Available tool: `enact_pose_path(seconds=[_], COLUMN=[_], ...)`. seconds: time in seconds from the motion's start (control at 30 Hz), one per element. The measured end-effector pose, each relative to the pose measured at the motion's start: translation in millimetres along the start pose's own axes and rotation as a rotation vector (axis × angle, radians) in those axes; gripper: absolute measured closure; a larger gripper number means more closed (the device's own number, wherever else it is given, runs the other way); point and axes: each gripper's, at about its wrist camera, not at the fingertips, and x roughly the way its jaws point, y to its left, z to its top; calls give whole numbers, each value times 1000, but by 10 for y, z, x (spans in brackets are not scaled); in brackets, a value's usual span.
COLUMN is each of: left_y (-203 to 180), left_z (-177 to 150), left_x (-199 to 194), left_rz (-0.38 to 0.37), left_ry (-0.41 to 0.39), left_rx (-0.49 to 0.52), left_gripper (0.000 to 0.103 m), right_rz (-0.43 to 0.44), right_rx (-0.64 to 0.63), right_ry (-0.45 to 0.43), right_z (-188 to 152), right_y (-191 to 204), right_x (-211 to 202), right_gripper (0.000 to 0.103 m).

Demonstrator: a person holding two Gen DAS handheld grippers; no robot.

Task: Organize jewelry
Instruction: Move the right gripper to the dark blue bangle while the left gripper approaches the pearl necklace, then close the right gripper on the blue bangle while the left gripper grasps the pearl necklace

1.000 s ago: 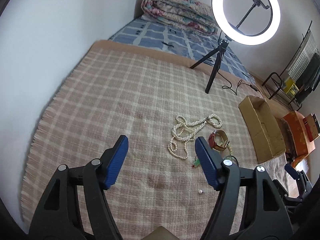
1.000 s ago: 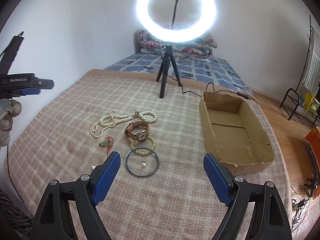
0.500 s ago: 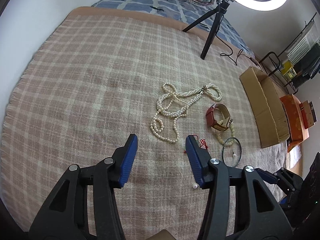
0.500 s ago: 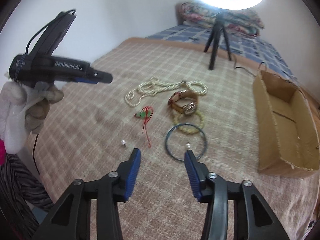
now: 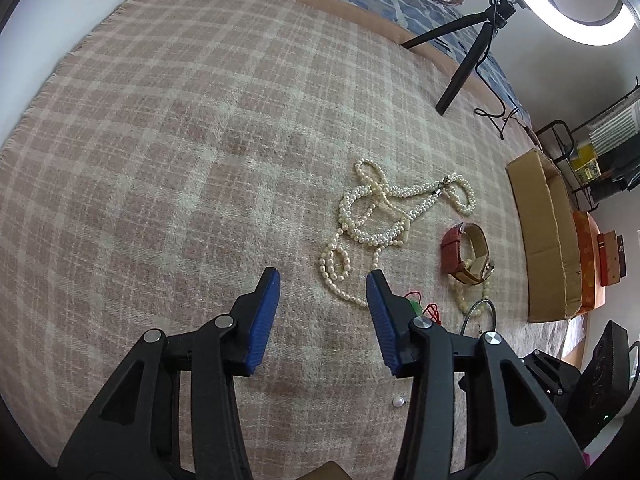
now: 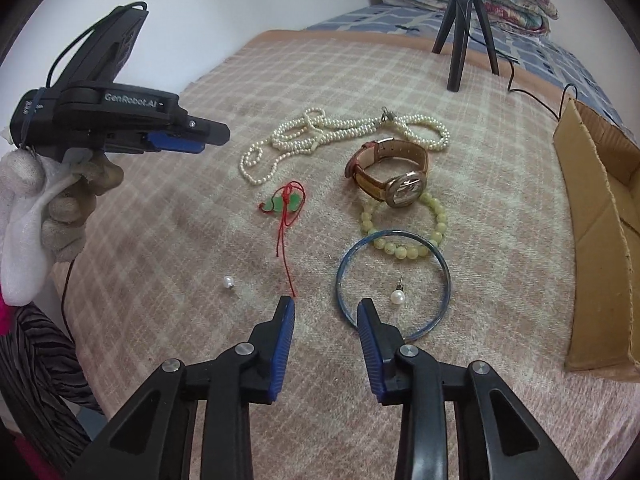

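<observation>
Jewelry lies on a pink plaid blanket (image 6: 460,380): a pearl necklace (image 6: 340,132) (image 5: 380,216), a brown-strapped watch (image 6: 390,172) (image 5: 466,254), a green bead bracelet (image 6: 400,249), a blue bangle (image 6: 340,276) around a pearl stud (image 6: 397,296), a red cord with green charms (image 6: 286,202) and a loose pearl (image 6: 228,281). My right gripper (image 6: 325,302) hangs low over the blanket; its jaws are closing with nothing between them, its right fingertip at the bangle's near rim. My left gripper (image 5: 323,276) is open and empty by the necklace's near loop.
A cardboard box (image 6: 592,240) (image 5: 544,232) lies open at the blanket's right edge. A ring-light tripod (image 6: 460,32) stands at the far end, its cable trailing toward the box. A gloved hand (image 6: 52,200) holds the left gripper (image 6: 200,136). Folded bedding lies behind.
Both grippers have sunk toward the blanket and tipped downward. Both sets of jaws have narrowed, the right by more. The jewelry has not moved.
</observation>
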Motion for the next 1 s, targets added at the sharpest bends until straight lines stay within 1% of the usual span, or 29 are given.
enact_pose_path(seconds=[0.17, 0.47, 0.63, 0.77, 0.83, 0.9, 0.93, 0.97, 1.0], left_y=[-35, -41, -45, -163, -216, -247, -259, -266, -267], left_z=[14, 91, 105, 97, 77, 66, 66, 67, 72], left_x=[74, 297, 405, 464, 481, 491, 495, 500, 501], left_rz=[-4, 21, 52, 116, 154, 189, 197, 203, 210], left_ry=[14, 41, 59, 48, 31, 10, 2, -5, -13], left_rx=[-2, -6, 6, 74, 106, 132, 139, 142, 143], left_gripper=[57, 57, 57, 58, 64, 75, 81, 84, 90], right_rz=[5, -39, -49, -71, -77, -80, -79, -79, -79], right_rx=[0, -13, -11, -29, -37, -42, -42, -43, -43], right_ry=[20, 60, 70, 73, 74, 74, 74, 73, 72], right_z=[67, 108, 147, 143, 143, 145, 148, 146, 151], right_y=[-13, 21, 19, 58, 63, 66, 64, 58, 56], right_x=[114, 247, 299, 324, 324, 329, 329, 327, 330], right_gripper=[71, 74, 76, 76, 76, 76, 76, 76, 77])
